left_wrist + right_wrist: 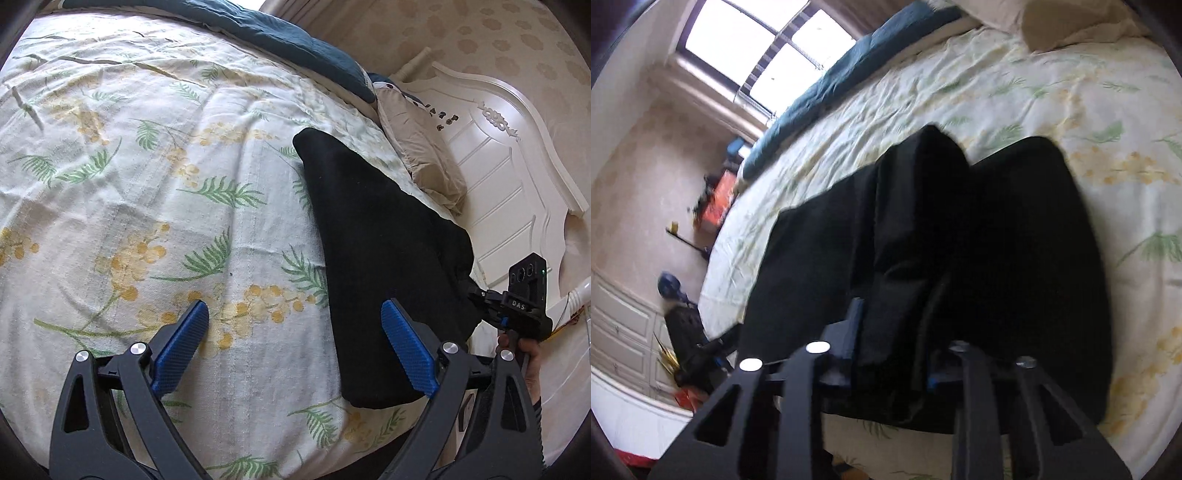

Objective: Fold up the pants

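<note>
1. Jaws on your left gripper [295, 347] stand wide apart, and nothing is between the blue pads [181, 343]. They hang over the flowered bedsheet [147, 184].
2. Black pants [376, 251] lie on that sheet, stretched away from you. Their near end sits under and just beyond your left gripper's right-hand pad; the left-hand pad is over bare sheet.
3. Your right gripper [491, 306] shows at the far right of the left view, its tip against the pants' edge, with your hand [524, 354] on its handle.
4. In the right view, your right gripper [892, 354] has its jaws drawn in close on a raised fold of the pants [923, 240]. The cloth fills the gap and hides the right-hand pad; only the left-hand blue pad [851, 332] shows beside the fold.
5. Beyond those jaws the pants spread in two dark lobes across the sheet [1034, 92].
6. A tan pillow [421, 155] lies past the pants, near the white headboard [498, 177]; a dark blue blanket [280, 33] runs along the far side of the bed.
</note>
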